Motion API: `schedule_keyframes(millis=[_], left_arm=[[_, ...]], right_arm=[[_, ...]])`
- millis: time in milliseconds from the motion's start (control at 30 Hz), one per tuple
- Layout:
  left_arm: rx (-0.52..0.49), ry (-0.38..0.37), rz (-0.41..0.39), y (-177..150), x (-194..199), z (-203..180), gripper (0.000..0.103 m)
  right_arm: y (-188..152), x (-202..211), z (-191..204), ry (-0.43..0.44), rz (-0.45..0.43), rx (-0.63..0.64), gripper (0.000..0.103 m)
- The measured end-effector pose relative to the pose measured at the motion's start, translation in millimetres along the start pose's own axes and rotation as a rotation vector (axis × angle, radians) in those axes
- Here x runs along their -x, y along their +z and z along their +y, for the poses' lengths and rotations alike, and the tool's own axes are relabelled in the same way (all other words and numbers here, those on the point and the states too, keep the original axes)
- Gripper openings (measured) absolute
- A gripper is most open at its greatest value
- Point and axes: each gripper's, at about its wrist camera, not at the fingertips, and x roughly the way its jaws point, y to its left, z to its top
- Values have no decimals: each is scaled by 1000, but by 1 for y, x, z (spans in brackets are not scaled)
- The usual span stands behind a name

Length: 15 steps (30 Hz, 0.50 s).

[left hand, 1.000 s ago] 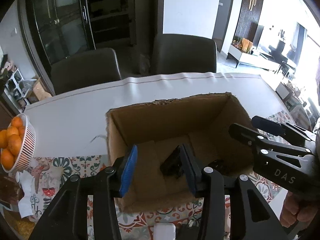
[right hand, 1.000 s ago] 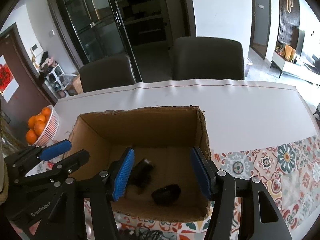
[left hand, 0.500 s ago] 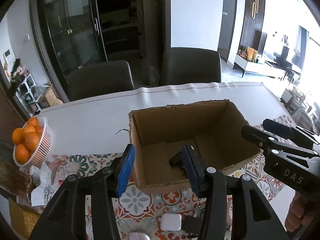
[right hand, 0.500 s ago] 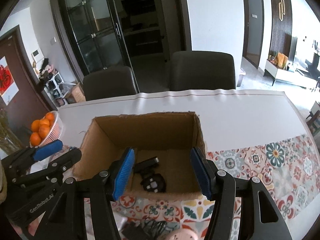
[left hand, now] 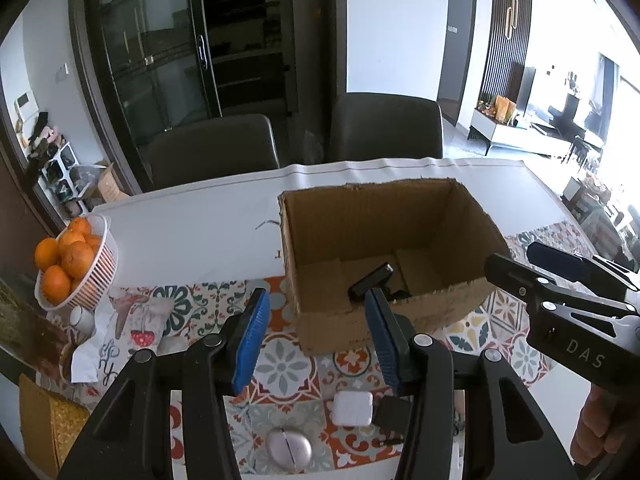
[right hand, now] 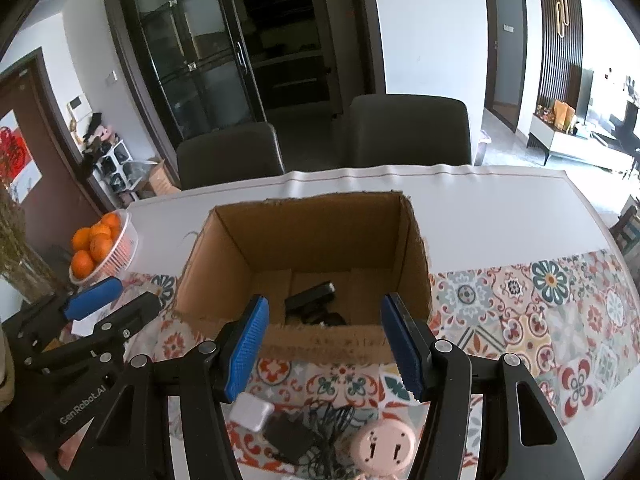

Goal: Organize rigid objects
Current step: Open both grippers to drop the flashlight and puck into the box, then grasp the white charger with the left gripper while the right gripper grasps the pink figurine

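An open cardboard box (left hand: 384,312) (right hand: 324,342) stands on the table and holds a black flat device (left hand: 370,280) (right hand: 310,298) and another dark object beside it. My left gripper (left hand: 316,338) is open and empty, in front of the box. My right gripper (right hand: 324,350) is open and empty, also before the box's near wall. On the table near me lie a white charger cube (left hand: 353,408) (right hand: 251,411), a black adapter with cable (right hand: 304,432), a silver oval object (left hand: 289,449) and a pink round plug adapter (right hand: 385,446).
A white basket of oranges (left hand: 70,264) (right hand: 100,246) stands at the table's left. A white cloth (left hand: 96,344) lies near it. Two dark chairs (left hand: 384,128) stand behind the table. The far half of the table has a white cover (left hand: 192,232).
Both grippers have pulled back and up from over the box toward me. The small objects on the near table have come into view.
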Motion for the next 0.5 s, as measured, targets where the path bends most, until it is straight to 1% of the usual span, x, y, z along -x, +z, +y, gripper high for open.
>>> schedule_keyframes(millis=[67,367,500], left_arm=[[1,1,8,-5,2,1,49],[-13,-15,71,-29,-2,-5,49],[-15,-33,116,-38,-10,-10,49]], right_arm=[[-5,2,2,-7,3,2,60],[-30,4,-1,-34,65,-14,60],[-40,0,-6,-53,115,-26,60]])
